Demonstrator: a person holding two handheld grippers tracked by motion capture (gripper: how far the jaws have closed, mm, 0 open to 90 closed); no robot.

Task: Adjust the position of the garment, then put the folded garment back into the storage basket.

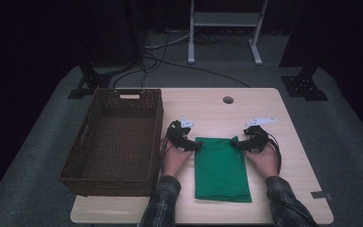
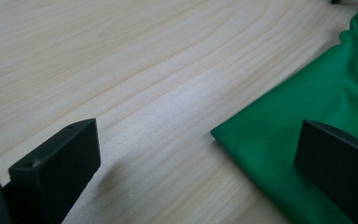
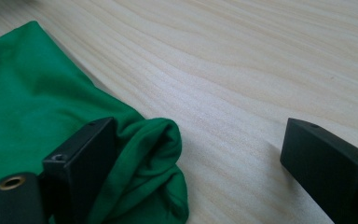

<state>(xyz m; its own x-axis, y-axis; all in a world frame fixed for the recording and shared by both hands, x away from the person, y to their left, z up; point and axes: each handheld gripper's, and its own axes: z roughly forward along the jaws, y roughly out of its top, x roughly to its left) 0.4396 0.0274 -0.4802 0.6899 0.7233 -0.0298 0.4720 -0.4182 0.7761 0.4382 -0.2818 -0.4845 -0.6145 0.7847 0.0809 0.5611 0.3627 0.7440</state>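
Green cloth (image 1: 222, 168), folded flat on the table (image 1: 283, 118), has a hand-held gripper at each far corner: left hand-held gripper (image 2: 196, 163) with jaws apart over the corner edge, right hand-held gripper (image 3: 196, 158) with jaws apart, one beside a bunched fold. Risk: pinching only the top layer would let the fold slip open. Wicker basket (image 1: 113, 137) stands just left; bare table lies ahead and to the right.

Wooden table (image 1: 264, 101) (pale): wicker basket (image 1: 115, 140), green cloth (image 1: 221, 170)
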